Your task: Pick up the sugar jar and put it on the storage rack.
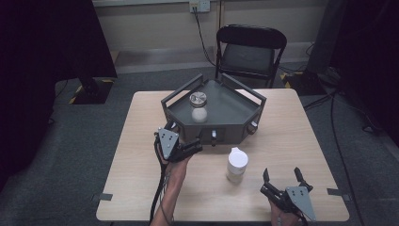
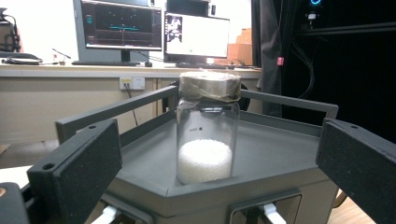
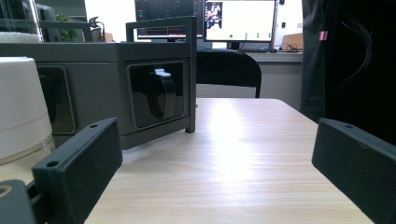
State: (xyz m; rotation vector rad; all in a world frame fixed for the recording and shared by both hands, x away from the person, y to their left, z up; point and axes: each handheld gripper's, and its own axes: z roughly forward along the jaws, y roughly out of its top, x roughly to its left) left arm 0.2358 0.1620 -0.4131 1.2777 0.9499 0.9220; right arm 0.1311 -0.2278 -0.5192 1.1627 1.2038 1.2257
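A dark grey railed tray box (image 1: 230, 110) stands at the middle back of the wooden table (image 1: 291, 141). On it is a glass jar (image 1: 198, 107) with a metal lid and white granules in its bottom; in the left gripper view this jar (image 2: 205, 135) stands upright near the tray's (image 2: 280, 154) front edge. My left gripper (image 1: 186, 137) is open at the box's front left corner, its jaws (image 2: 219, 140) facing the jar with nothing between them. A white-lidded jar (image 1: 236, 164) stands on the table in front of the box. My right gripper (image 1: 282, 174) is open near the front right edge, to the right of that jar (image 3: 18, 112).
A black folding chair (image 1: 249, 52) stands behind the table. The box's front face (image 3: 116, 88) carries small recessed latches. Bare tabletop (image 3: 243, 154) lies ahead of my right gripper. A desk with monitors (image 2: 121, 28) is far behind.
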